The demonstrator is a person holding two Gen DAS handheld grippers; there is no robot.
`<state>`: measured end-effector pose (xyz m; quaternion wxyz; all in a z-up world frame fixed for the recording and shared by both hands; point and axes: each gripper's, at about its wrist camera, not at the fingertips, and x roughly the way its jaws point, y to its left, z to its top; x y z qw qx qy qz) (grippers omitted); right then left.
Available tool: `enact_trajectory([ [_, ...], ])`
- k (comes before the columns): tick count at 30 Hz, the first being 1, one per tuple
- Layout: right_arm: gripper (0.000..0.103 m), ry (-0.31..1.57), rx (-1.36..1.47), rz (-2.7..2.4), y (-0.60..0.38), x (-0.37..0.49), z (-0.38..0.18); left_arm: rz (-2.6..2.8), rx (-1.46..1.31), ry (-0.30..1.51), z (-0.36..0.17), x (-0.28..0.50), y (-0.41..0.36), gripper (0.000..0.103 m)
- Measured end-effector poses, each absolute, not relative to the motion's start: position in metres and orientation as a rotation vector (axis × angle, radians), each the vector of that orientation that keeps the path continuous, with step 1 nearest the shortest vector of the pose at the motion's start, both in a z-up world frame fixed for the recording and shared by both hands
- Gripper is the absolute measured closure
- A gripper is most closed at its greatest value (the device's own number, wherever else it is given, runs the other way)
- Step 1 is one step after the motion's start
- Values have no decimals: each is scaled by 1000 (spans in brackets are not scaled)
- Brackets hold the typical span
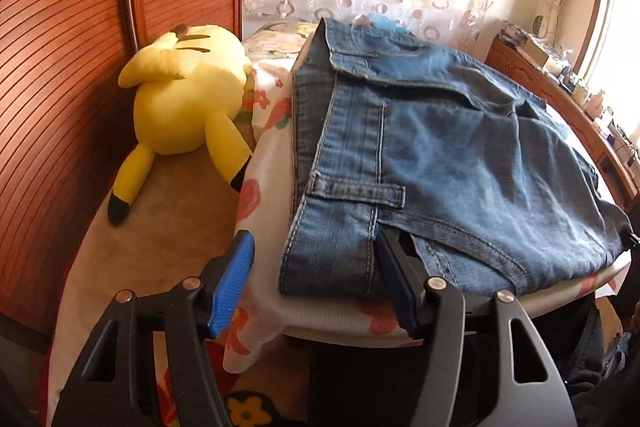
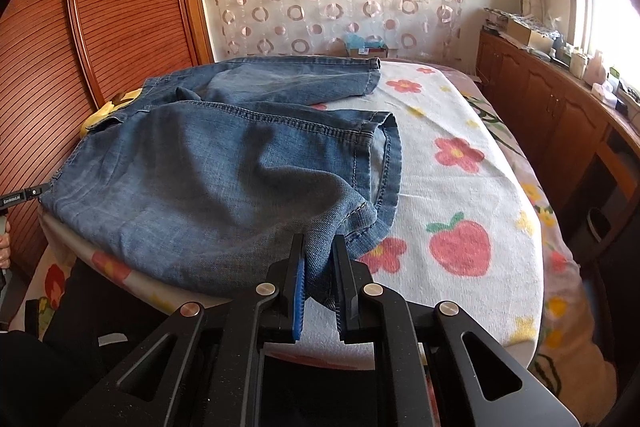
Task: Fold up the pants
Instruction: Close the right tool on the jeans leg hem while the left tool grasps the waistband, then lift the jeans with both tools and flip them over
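In the left wrist view the pants [image 1: 460, 155], blue denim, lie on a flower-printed cloth [image 1: 264, 299] spread over the bed, waistband nearest the camera, a yellow plush toy [image 1: 188, 99] beside them. The denim looks thick and fairly heavy, limp rather than stiff, rough enough not to slip; the doubled waistband seems the firmest place to take hold. The left hand-held gripper [image 1: 316, 287] stands partly open, straddling the waistband corner: its right finger is tucked against the fabric's edge, the blue-padded left finger stands clear of it, so nothing is pinched yet.

In the right wrist view the pants [image 2: 208, 179] sprawl across the bed, one leg folded toward the camera. The right hand-held gripper [image 2: 318, 283] is closed narrowly on a bunched fold of denim near the leg hem. The left hand-held gripper's tip shows at the far left edge, touching the waistband.
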<state>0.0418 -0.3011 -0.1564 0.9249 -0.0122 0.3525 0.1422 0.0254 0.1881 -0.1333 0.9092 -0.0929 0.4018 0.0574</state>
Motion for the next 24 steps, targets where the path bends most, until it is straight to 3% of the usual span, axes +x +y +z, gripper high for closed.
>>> enact_trajectory([
  [2, 91, 724, -23, 293, -302, 42, -155, 124, -167, 827, -135, 25, 184, 43],
  [8, 91, 713, -5, 311, -304, 42, -151, 105, -143, 818, -132, 25, 177, 70],
  [10, 92, 707, 7, 316, -306, 42, -149, 87, -151, 804, -126, 24, 177, 87],
  [24, 95, 576, 6, 362, -308, 50, -99, 84, -80, 632, -47, 31, 165, 90],
])
